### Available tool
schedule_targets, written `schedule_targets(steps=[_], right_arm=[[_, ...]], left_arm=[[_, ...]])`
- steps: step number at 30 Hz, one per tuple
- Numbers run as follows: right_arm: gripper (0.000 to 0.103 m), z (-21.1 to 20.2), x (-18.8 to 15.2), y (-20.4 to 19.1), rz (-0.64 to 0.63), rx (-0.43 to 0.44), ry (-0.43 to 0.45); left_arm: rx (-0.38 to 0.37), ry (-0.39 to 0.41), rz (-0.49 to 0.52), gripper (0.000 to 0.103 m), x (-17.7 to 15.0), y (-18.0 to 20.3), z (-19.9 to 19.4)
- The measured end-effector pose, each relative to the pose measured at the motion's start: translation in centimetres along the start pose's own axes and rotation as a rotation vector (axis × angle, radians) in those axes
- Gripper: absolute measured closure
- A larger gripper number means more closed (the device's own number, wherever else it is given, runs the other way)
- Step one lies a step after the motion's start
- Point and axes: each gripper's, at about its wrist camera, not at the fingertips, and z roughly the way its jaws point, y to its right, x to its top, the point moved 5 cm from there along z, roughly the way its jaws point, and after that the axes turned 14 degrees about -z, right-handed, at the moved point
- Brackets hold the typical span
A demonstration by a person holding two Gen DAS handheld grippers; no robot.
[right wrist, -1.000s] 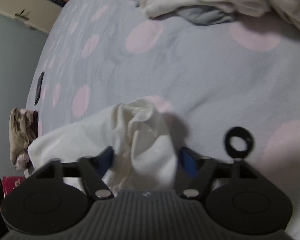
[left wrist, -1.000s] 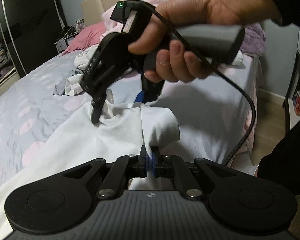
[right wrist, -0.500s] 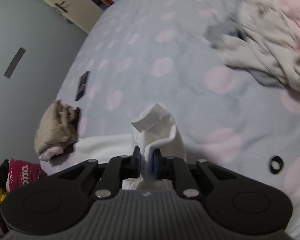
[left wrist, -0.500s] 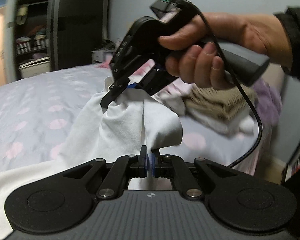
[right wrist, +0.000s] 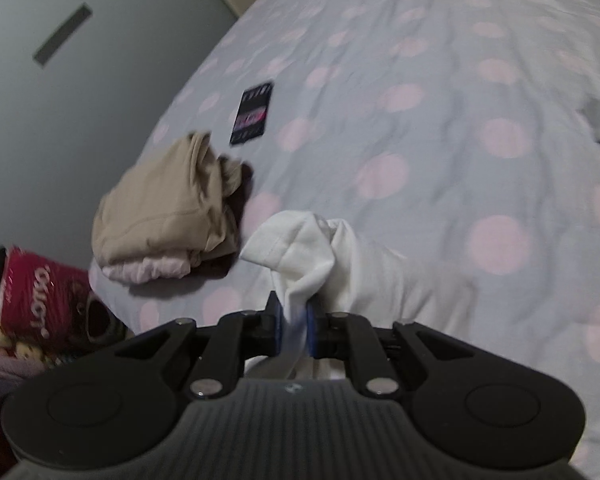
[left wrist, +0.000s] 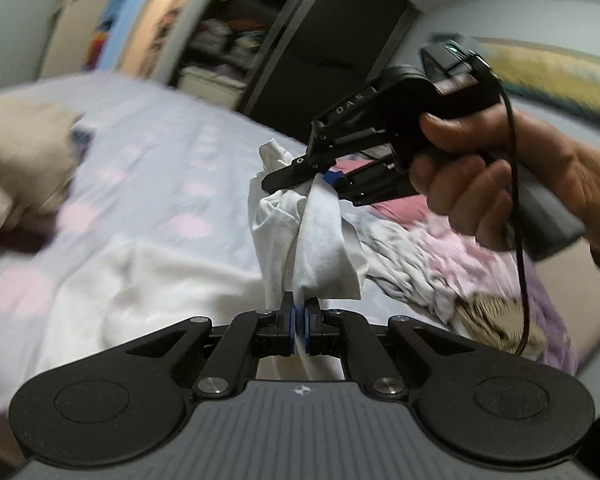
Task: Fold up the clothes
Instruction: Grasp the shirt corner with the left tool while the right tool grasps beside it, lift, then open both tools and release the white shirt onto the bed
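Observation:
A white garment (left wrist: 304,240) is held up off the bed by both grippers. My left gripper (left wrist: 299,316) is shut on a fold of it at the bottom of the left wrist view. My right gripper (left wrist: 320,178) appears above, shut on another bunch of the same cloth. In the right wrist view my right gripper (right wrist: 293,320) pinches the white garment (right wrist: 320,256), which trails down onto the spotted bedsheet (right wrist: 420,80).
A folded beige garment (right wrist: 168,208) on a pink one lies at the bed's left edge, with a dark card (right wrist: 252,114) beyond it. A heap of unfolded clothes (left wrist: 440,264) lies to the right. A red package (right wrist: 36,292) sits off the bed.
My right gripper closed on the white garment. Both grippers lifted it off the bed and swung round toward the beige pile and the wardrobe.

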Motion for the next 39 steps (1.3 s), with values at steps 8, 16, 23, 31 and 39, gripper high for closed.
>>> schedule_targets(steps=[8, 16, 23, 31, 39], right_arm=[[0.089, 8.5, 0.6, -5.6, -0.075, -0.010, -0.098], [0.089, 16.8, -0.5, -8.7, -0.141, -0.040, -0.179], [0.059, 18.5, -0.9, -9.3, -0.162, 0.033, -0.182], [0.045, 7.1, -0.8, -7.7, -0.169, 0.104, -0.054], [0.042, 0.4, -6.0, 0.2, -0.180, -0.144, -0.010]], left_arm=[[0.080, -0.003, -0.300, 0.101, 0.4, -8.1, -1.1], [0.161, -0.041, -0.611, 0.091, -0.5, -16.1, -1.5], [0.192, -0.089, -0.727, 0.086, -1.3, -18.2, -2.1], [0.307, -0.085, -0.565, 0.081, 2.0, -15.2, -5.4], [0.236, -0.065, 0.017, 0.048, 8.4, -6.8, -4.8]])
